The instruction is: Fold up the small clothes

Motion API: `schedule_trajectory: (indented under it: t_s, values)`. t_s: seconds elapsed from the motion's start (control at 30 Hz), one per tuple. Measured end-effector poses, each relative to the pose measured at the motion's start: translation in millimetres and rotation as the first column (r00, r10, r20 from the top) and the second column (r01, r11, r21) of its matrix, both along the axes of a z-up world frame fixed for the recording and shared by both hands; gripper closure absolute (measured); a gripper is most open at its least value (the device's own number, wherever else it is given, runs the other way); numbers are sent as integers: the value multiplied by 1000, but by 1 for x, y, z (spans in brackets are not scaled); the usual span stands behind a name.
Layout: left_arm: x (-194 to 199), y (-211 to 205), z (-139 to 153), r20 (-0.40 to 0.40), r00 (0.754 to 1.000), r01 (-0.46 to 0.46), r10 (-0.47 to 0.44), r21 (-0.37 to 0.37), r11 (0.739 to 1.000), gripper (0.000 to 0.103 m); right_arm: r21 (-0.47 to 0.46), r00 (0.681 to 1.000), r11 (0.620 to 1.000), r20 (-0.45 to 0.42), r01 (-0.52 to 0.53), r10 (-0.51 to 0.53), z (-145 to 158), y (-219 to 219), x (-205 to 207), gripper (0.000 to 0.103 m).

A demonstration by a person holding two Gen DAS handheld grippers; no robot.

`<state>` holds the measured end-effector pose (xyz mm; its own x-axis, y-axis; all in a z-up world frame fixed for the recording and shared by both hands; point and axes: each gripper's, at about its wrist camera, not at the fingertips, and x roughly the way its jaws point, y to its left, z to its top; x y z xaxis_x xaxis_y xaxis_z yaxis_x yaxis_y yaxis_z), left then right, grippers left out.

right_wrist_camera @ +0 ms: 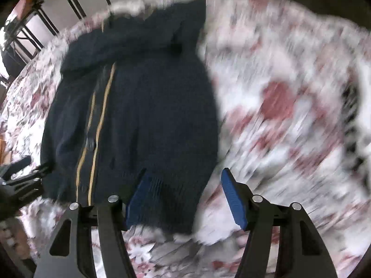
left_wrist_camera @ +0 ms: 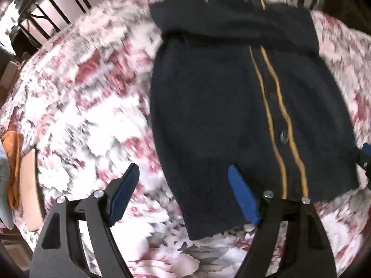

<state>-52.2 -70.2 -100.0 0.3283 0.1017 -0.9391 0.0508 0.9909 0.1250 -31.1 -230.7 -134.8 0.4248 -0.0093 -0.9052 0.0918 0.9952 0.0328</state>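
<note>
Cardigan [left_wrist_camera: 208,106], navy with two tan stripes, lies flat on my flowered bedspread [left_wrist_camera: 88,97], sleeves folded across its top. My left gripper [left_wrist_camera: 183,180] and right gripper [right_wrist_camera: 183,185] hang spread wide above its hem, holding nothing

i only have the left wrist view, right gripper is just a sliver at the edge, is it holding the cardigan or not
observer: no. The right gripper is open with nothing pinched between its pads.
operator: ok so where is it relative to the hem
observer: it straddles the corner of the cardigan nearest to it. One finger is over the knit hem and the other finger is over the floral sheet. The blur hides whether either one touches.
</note>
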Motion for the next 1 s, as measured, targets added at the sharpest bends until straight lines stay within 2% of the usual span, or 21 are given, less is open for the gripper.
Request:
schedule_trajectory:
  t_s: [0.07,0.13,0.2,0.27,0.3,0.33,0.37,0.4,0.47,0.57,0.63,0.73,0.83,1.0]
  values:
    - [4,0,4,12,1000,-1,2,-40,999,26,26,998,999,45,-38,36,7,8,4,39]
    - [1,-1,4,27,999,25,-25,-12,1000,26,37,996,996,29,-85,84,2,18,7,39]
    - [4,8,-20,10,998,64,-64,35,997,26,22,990,990,-7,-141,141,-11,32,6,39]
    - [10,16,-49,-46,994,103,-101,56,993,26,12,983,983,-41,-181,181,-22,43,7,39]
    - [12,13,-66,-77,990,125,-118,89,988,25,16,978,980,-76,-196,197,-32,51,8,38]
    - [16,18,-78,-82,988,139,-130,122,983,20,19,969,978,-135,-207,208,-46,56,10,36]
    - [15,15,-82,-72,988,144,-134,153,978,15,6,966,978,-156,-207,206,-54,58,12,34]
    - [15,13,-83,-67,989,143,-133,182,973,14,7,967,979,-154,-203,202,-54,58,13,33]
    - [15,12,-78,-67,989,139,-128,181,974,15,31,972,983,-145,-183,186,-49,55,14,33]
    - [18,15,-61,-72,990,129,-121,110,986,15,100,988,987,-77,-128,136,-23,43,19,33]
    - [26,17,-45,-42,991,130,-127,79,988,15,122,992,986,-37,-115,120,-8,36,30,33]
    - [42,17,-25,27,986,162,-165,92,983,15,90,992,988,5,-124,124,9,32,56,33]
    - [63,21,-18,51,981,178,-185,115,977,15,76,992,989,16,-129,128,7,30,77,33]
    - [89,22,-33,39,985,160,-166,120,980,15,95,990,985,15,-142,141,-8,36,105,33]
